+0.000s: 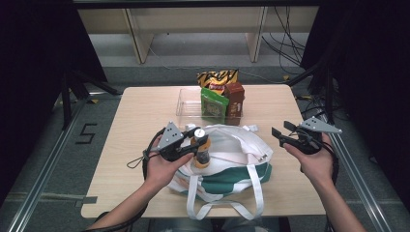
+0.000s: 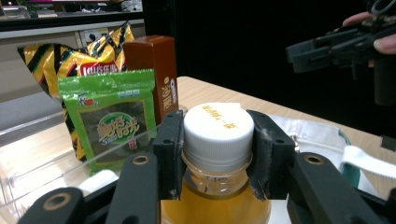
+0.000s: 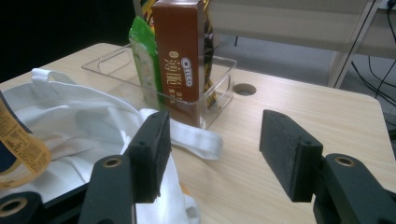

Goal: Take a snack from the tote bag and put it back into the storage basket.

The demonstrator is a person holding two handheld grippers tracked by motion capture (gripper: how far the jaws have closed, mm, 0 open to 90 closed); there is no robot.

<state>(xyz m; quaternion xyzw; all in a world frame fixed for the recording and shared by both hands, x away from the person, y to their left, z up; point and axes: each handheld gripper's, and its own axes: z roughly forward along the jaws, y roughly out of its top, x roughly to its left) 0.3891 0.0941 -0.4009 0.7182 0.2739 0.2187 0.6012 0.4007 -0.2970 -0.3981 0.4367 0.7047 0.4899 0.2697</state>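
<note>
My left gripper (image 1: 193, 141) (image 2: 217, 154) is shut on the white cap and neck of a bottle of orange drink (image 1: 201, 151) (image 2: 217, 135). The bottle stands upright over the white and green tote bag (image 1: 232, 159). Its label edge (image 3: 18, 144) shows at the left of the right gripper view. My right gripper (image 1: 280, 131) (image 3: 215, 154) hangs open over the table's right side, beside the bag, with nothing between its pads. A clear plastic bin (image 1: 188, 104) (image 3: 219, 93) behind the bag holds a green snack pack (image 1: 212, 104) (image 2: 109, 121), a brown Oreo box (image 1: 235, 99) (image 3: 180, 60) and a yellow chip bag (image 1: 217, 77) (image 2: 56, 60).
The bag's white straps (image 1: 227, 205) hang over the table's front edge. A round cable hole (image 3: 244, 88) lies in the tabletop right of the bin. The wooden table (image 1: 140, 111) has bare room at left and right. Dark stands flank it.
</note>
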